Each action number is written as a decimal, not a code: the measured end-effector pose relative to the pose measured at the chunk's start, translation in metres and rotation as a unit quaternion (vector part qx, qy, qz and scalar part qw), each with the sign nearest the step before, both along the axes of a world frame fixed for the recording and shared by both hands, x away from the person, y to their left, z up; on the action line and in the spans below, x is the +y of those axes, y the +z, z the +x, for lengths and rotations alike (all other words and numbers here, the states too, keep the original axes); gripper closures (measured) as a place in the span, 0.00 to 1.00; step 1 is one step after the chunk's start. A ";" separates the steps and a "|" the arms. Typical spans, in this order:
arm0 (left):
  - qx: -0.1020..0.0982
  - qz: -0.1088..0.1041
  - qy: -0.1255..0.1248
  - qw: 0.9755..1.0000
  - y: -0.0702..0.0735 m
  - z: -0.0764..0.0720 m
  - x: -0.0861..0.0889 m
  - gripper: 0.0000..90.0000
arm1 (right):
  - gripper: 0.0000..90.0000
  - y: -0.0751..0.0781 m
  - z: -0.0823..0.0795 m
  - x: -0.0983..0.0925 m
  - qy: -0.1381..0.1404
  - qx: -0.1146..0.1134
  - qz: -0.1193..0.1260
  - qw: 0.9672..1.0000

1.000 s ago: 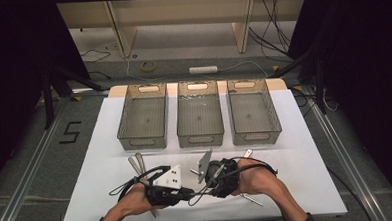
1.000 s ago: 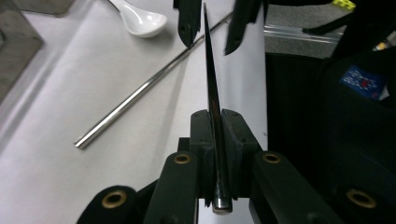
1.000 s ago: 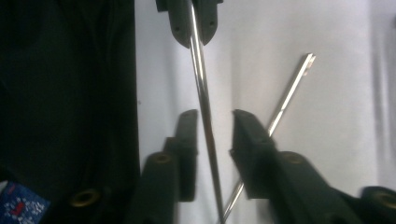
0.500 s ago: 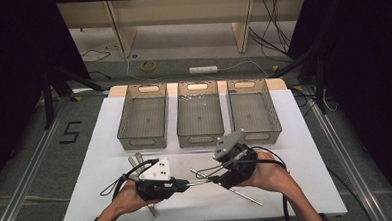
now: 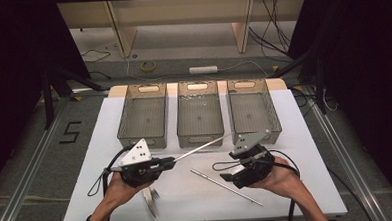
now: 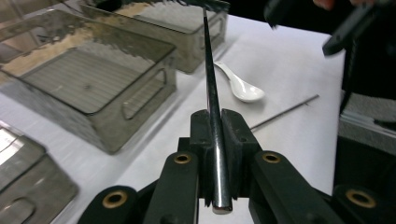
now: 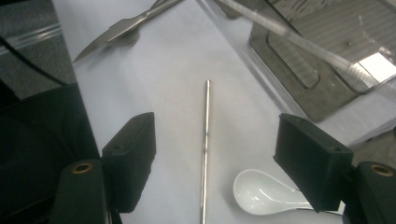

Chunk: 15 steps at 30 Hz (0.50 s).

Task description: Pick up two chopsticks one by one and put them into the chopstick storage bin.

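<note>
The white tabletop (image 5: 305, 135) has open room in front of the middle bin (image 5: 199, 113). A second thin metal stick (image 5: 226, 187) lies flat there, near the front edge. A white spoon (image 7: 266, 193) and a fork (image 5: 154, 194) lie close by. The left claw (image 6: 215, 140) is clamped on a long metal stick (image 6: 211, 93) that points up over the middle bin's front wall. The right claw (image 7: 215, 158) has just been opening; its jaws stand wide apart, holding nothing, above the flat stick.
</note>
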<state>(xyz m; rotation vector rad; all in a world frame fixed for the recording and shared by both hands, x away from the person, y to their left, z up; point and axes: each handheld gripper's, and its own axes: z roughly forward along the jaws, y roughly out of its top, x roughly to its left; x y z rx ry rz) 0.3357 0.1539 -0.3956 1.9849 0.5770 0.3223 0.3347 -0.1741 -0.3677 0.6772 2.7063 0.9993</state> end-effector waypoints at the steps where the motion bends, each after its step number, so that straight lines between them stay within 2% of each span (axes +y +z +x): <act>1: -0.003 -0.004 0.013 1.000 0.001 0.002 0.001 0.92 | 0.33 -0.004 0.001 0.000 -0.010 -0.003 0.005 1.000; 4: -0.004 -0.022 0.050 0.999 0.003 0.008 0.007 0.92 | 0.32 -0.017 0.002 0.001 -0.036 -0.021 0.038 0.998; 6: -0.007 -0.034 0.072 0.997 0.003 0.012 0.012 0.92 | 0.32 -0.024 0.002 0.001 -0.048 -0.026 0.057 0.997; 10: -0.016 -0.049 0.112 0.992 0.003 0.019 0.024 0.92 | 0.30 -0.035 0.004 0.001 -0.063 -0.024 0.065 0.996; 15: -0.017 -0.059 0.141 0.988 0.004 0.027 0.035 0.93 | 0.30 -0.041 0.006 -0.002 -0.071 -0.020 0.069 0.995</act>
